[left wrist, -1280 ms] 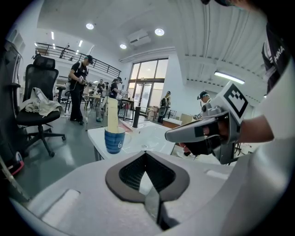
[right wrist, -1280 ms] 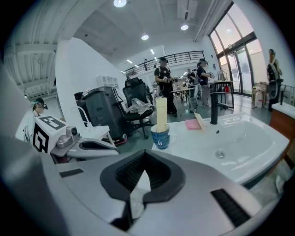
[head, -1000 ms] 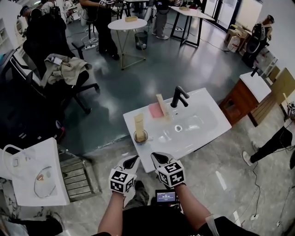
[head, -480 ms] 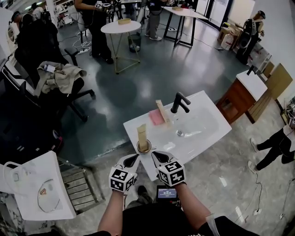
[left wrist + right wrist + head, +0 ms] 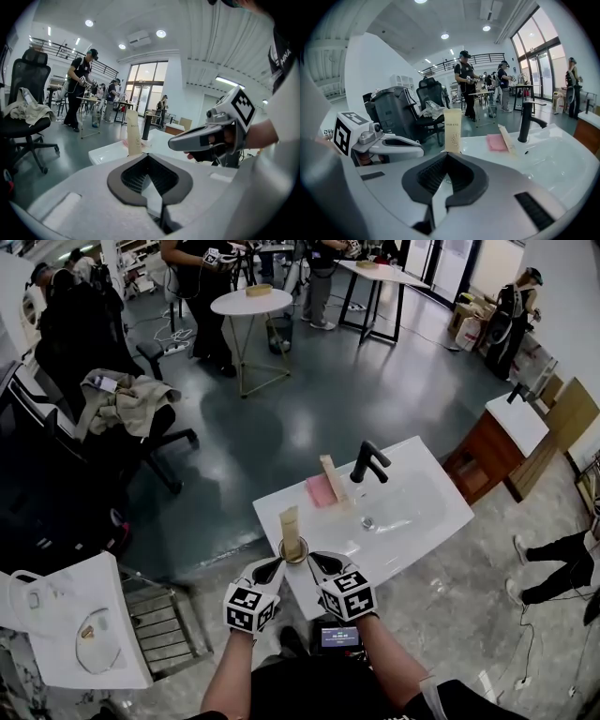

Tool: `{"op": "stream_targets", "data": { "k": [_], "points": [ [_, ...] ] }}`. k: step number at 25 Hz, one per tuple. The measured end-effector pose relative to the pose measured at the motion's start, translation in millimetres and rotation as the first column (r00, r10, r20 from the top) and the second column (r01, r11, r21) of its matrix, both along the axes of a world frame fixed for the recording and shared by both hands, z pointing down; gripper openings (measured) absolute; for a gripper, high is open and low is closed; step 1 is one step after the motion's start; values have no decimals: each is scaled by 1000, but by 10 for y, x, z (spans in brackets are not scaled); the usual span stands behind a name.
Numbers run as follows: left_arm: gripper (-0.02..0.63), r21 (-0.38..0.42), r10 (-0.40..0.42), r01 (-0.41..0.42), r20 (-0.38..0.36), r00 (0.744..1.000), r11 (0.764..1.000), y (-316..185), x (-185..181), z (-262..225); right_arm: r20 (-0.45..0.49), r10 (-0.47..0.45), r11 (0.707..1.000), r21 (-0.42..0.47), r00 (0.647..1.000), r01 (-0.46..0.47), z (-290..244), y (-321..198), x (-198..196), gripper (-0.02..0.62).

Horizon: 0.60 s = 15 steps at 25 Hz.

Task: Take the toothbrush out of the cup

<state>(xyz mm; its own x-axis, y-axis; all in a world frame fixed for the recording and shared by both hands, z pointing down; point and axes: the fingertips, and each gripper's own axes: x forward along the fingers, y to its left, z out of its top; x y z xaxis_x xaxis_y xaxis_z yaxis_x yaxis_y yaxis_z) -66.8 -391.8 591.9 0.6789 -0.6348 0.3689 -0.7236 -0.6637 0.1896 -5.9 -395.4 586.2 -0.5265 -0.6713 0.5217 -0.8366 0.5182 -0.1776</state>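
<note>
Barely started: the boxed toothbrush (image 5: 291,524) sits in the cup (image 5: 294,552), with the left gripper (image 5: 273,565) and right gripper (image 5: 315,561) near it, both clenched and empty.

Cup (image 5: 293,550): hidden behind jaws of my left hand-held gripper (image 5: 149,161) and right hand-held gripper (image 5: 446,160) in their own views. Carton (image 5: 452,130) print: too small to read. My forearms (image 5: 230,671): cut by head view's bottom edge.

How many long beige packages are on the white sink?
2. One package stands upright in the cup at the near edge; the other package lies beside the pink cloth, near the faucet. None seems hidden.
</note>
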Motion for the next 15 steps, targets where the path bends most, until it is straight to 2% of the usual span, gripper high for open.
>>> {"op": "stream_targets", "data": {
  "k": [15],
  "points": [
    [6, 13, -72, 72, 25, 997, 997, -67, 25, -21, 18, -72, 997, 10, 997, 72, 1, -135, 36, 9]
  ]
}}
